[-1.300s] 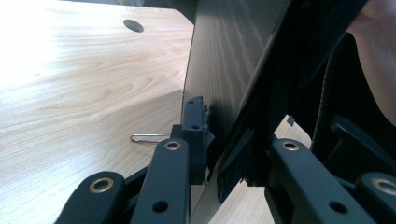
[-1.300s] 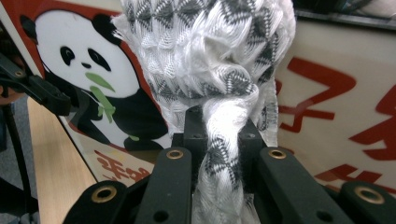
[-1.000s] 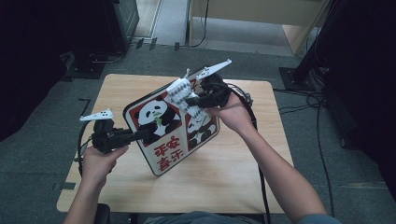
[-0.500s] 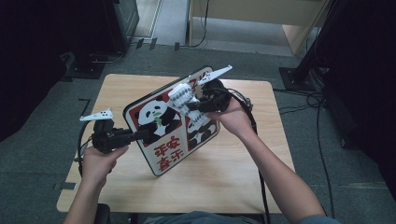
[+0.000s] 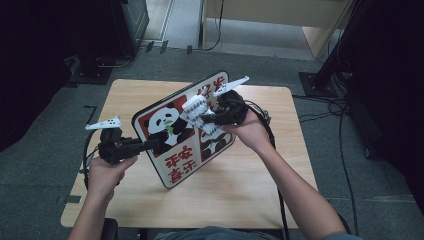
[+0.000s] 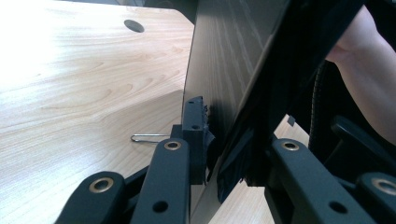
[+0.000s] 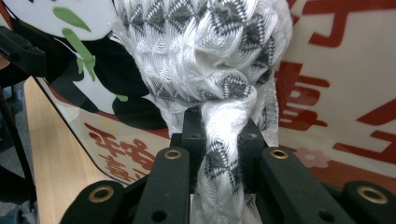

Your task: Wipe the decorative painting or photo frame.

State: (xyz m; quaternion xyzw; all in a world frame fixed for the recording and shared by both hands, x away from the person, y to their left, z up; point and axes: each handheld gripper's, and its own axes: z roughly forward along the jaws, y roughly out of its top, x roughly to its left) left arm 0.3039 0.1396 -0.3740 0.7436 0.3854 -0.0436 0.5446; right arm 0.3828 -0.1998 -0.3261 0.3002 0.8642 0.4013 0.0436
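A panda sign board (image 5: 187, 132) with red characters stands tilted on its lower edge on the wooden table (image 5: 250, 200). My left gripper (image 5: 150, 145) is shut on the board's left edge; in the left gripper view its jaws clamp the thin board edge (image 6: 219, 140). My right gripper (image 5: 202, 119) is shut on a white and grey patterned cloth (image 5: 197, 107) pressed against the board's face. In the right gripper view the cloth (image 7: 205, 60) bunches above the jaws, against the panda picture (image 7: 70, 46).
A thin metal wire piece (image 6: 149, 137) lies on the table behind the board. A cable hole (image 6: 134, 25) sits in the far tabletop. Cables (image 5: 260, 117) trail from the right gripper. Dark equipment and a stand (image 5: 325, 75) surround the table.
The right gripper with the cloth has shifted slightly across the board's face. The board has tilted up a little. The left gripper has stayed in place.
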